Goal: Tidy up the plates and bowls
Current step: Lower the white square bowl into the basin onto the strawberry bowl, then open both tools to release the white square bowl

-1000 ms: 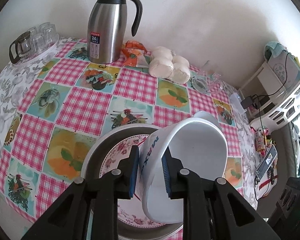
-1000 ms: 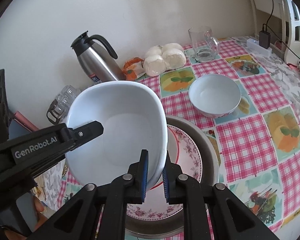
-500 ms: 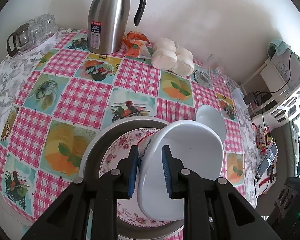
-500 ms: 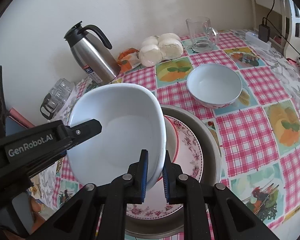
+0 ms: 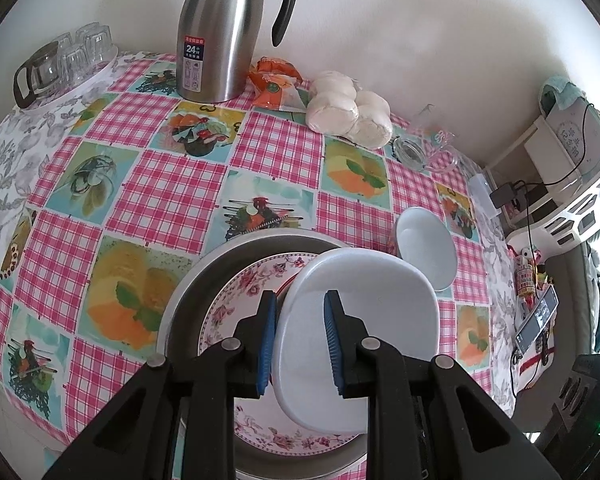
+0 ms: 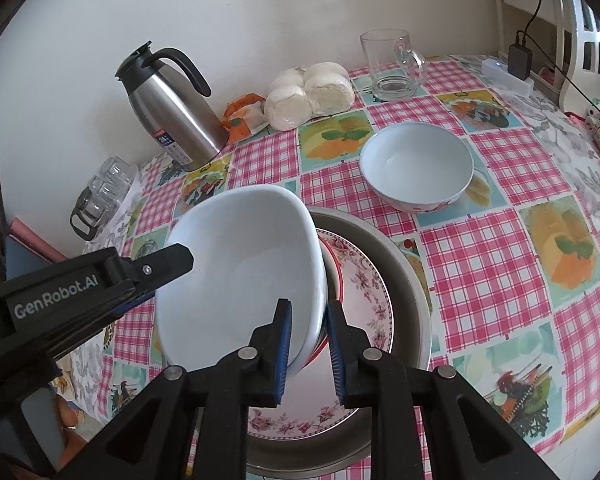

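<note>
Half the floral plate (image 6: 364, 292) hides under the white bowl (image 6: 240, 276).

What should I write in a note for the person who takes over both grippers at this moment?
Left gripper: shut on the rim of the square white bowl.
Right gripper: jaws just opening, the rim between them, one pad clear of it.
The bowl is tilted over the floral plate, which lies in the metal basin.
Round bowl stands alone on the tablecloth.
To do: settle the square bowl, release, then probably stack the round bowl.
</note>
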The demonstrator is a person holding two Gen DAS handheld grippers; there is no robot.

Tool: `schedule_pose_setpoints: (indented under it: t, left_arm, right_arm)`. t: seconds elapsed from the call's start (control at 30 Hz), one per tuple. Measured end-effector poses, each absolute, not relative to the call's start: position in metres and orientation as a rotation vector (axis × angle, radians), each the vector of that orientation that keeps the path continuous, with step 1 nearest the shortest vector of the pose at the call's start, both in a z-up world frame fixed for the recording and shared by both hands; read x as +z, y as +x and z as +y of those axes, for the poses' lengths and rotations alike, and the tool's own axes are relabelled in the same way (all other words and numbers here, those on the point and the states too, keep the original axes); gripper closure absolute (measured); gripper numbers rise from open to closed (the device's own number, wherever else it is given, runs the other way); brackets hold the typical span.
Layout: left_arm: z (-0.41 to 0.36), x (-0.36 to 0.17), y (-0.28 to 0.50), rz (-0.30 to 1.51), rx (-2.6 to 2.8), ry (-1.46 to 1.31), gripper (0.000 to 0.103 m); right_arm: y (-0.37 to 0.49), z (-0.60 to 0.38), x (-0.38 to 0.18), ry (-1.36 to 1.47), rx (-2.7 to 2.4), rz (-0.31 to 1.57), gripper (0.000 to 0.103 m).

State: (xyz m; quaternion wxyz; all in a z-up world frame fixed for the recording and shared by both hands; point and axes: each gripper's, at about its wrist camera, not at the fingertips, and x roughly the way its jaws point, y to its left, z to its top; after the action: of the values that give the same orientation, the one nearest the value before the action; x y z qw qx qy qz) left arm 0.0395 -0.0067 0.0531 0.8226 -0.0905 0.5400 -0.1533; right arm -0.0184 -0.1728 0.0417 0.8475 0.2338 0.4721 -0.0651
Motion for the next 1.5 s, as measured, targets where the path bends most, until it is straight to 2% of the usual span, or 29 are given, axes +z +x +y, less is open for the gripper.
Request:
schedule_pose_setpoints:
  t: [0.9, 0.97, 1.03, 1.07, 1.13, 1.23, 1.3, 1.43, 1.5]
  left_arm:
    - [0.003, 0.070, 0.036, 1.104, -0.326, -0.240, 0.077]
    - [0.004, 0.072, 0.035, 1.098, -0.316, -0.240, 0.073]
    - [0.006, 0.075, 0.035, 1.088, -0.303, -0.239, 0.060]
    - [0.007, 0.076, 0.035, 1.081, -0.294, -0.234, 0.058]
    - [0.009, 0.077, 0.035, 1.078, -0.280, -0.230, 0.052]
    - [0.013, 0.076, 0.037, 1.087, -0.251, -0.238, 0.037]
    - [0.016, 0.075, 0.038, 1.090, -0.231, -0.242, 0.034]
    - [0.021, 0.072, 0.040, 1.094, -0.195, -0.249, 0.018]
    - [0.022, 0.072, 0.040, 1.091, -0.178, -0.240, 0.018]
  right_arm:
    - [-0.026, -0.192, 0.052, 0.540, -0.174, 0.948, 0.082]
    - [-0.027, -0.194, 0.053, 0.542, -0.180, 0.945, 0.078]
    - [-0.027, -0.196, 0.053, 0.541, -0.189, 0.940, 0.071]
    - [-0.028, -0.197, 0.054, 0.542, -0.193, 0.937, 0.068]
    - [-0.028, -0.199, 0.055, 0.540, -0.200, 0.931, 0.053]
    - [-0.029, -0.198, 0.057, 0.526, -0.215, 0.921, 0.043]
    - [-0.029, -0.198, 0.056, 0.517, -0.220, 0.918, 0.037]
    - [-0.028, -0.199, 0.055, 0.500, -0.234, 0.923, 0.028]
    - [-0.028, -0.199, 0.054, 0.490, -0.242, 0.925, 0.025]
